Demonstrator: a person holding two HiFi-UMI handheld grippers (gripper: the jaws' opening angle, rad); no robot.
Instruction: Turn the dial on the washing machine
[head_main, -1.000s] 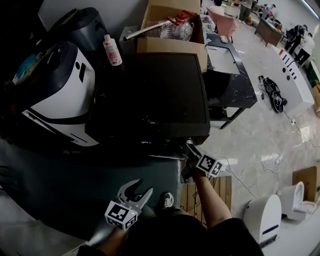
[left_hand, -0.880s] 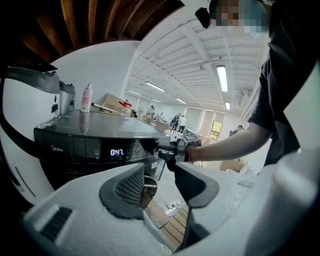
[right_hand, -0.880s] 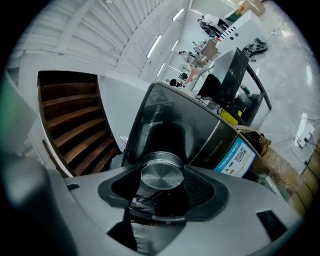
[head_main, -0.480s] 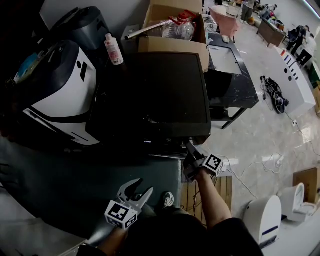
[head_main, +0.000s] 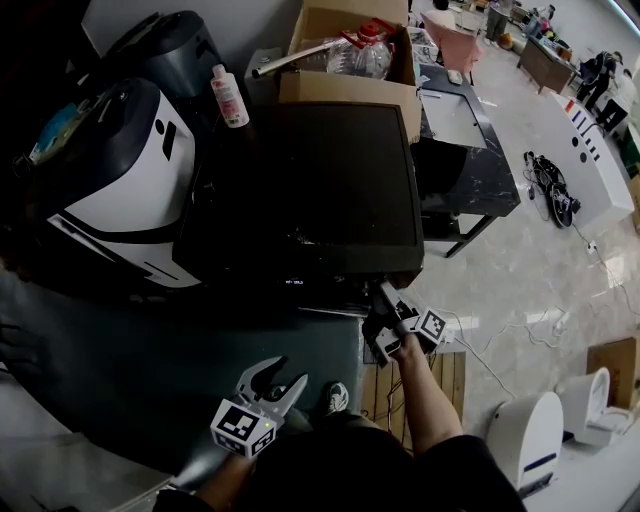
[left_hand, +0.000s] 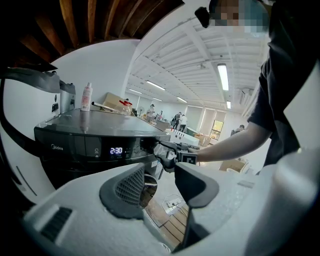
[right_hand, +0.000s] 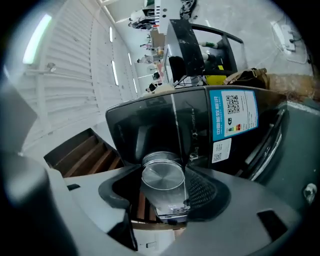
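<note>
Brushed silver, the dial (right_hand: 162, 175) sat at the right-hand end of the washing machine's (head_main: 320, 190) front panel. It was clasped between the two pads of the right claw (right_hand: 163, 186), which stood fairly wide around it. A second before, the machine's display (head_main: 293, 283) had been dark; now it glowed with digits, left of the dial. The left claw (left_hand: 160, 172) hung spread and empty, low before the machine, well apart from the dial.
</note>
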